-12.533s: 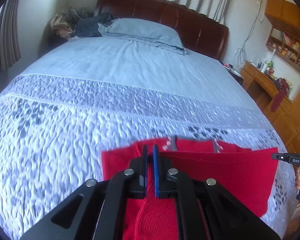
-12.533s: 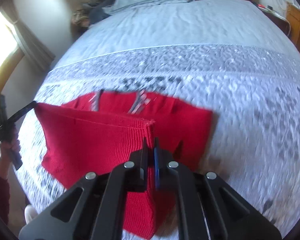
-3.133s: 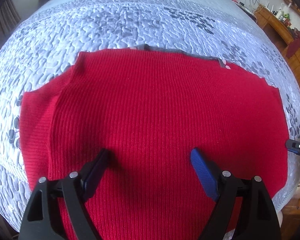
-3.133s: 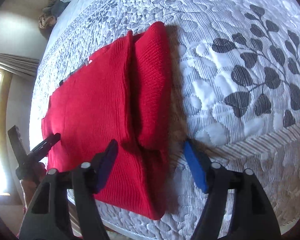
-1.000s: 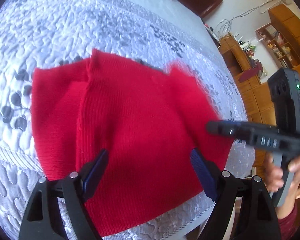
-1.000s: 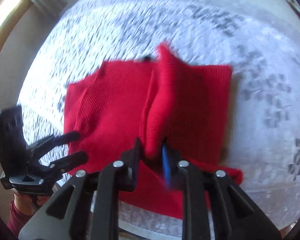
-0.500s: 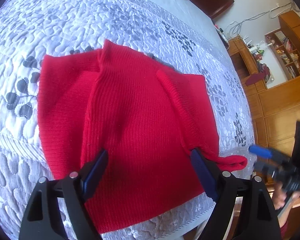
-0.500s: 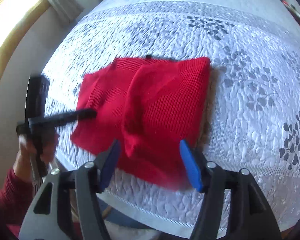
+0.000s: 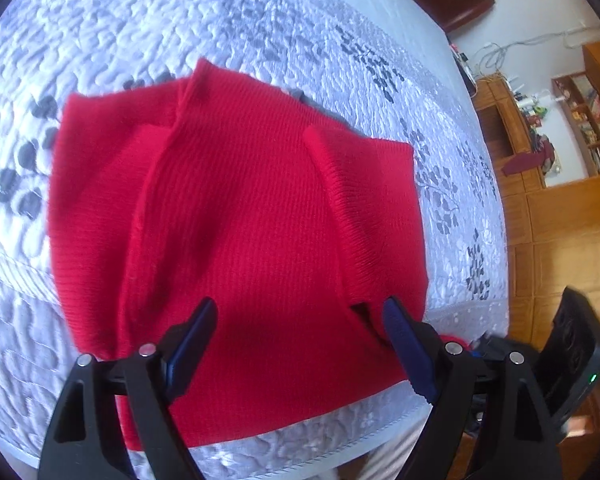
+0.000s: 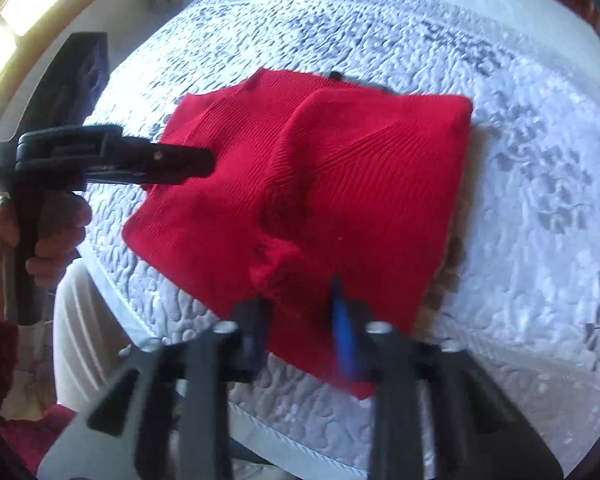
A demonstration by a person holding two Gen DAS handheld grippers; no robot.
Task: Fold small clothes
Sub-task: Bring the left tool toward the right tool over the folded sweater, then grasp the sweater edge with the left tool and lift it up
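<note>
Quilted grey-white bedspread carries the red sweater near its front edge, both sleeves folded in. Left gripper hovers wide open above the hem, holding nothing; right gripper, blurred, is also open and empty.

Sweater on bed, near edge
</note>
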